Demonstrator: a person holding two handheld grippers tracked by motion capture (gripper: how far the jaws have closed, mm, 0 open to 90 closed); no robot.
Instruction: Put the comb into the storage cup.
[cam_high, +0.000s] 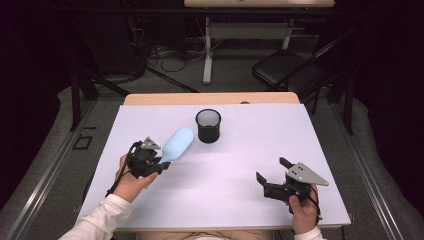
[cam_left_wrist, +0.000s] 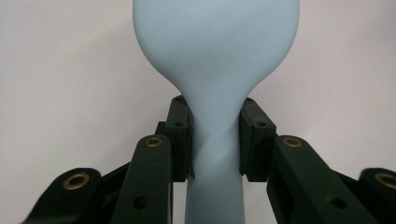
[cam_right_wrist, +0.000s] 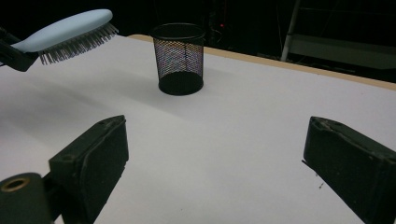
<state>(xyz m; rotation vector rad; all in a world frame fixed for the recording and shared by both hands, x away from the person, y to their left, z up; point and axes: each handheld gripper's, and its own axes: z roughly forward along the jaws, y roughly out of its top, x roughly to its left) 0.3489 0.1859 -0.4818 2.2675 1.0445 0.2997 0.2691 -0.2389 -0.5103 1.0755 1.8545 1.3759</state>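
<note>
One hairbrush (cam_high: 176, 145), one mesh cup (cam_high: 208, 126), one table (cam_high: 230, 180), two grippers. My left gripper (cam_high: 161, 165) has its jaws clamped on the pale blue hairbrush at the narrow neck of its handle; the brush head points up and away toward the black mesh cup, clear of the white table. My right gripper (cam_high: 271, 176) rests near the table's right front, its jaws spread wide with nothing between them.

The left gripper view gives the grip itself: both pads (cam_left_wrist: 180, 140) press the sides of the brush handle (cam_left_wrist: 215, 154), smooth back facing the camera. The right gripper view supplies the underside, with the bristles of the hairbrush (cam_right_wrist: 65, 35) pointing down above the table, and the upright mesh cup (cam_right_wrist: 179, 58) just beyond it, standing on the tabletop (cam_right_wrist: 215, 140).
</note>
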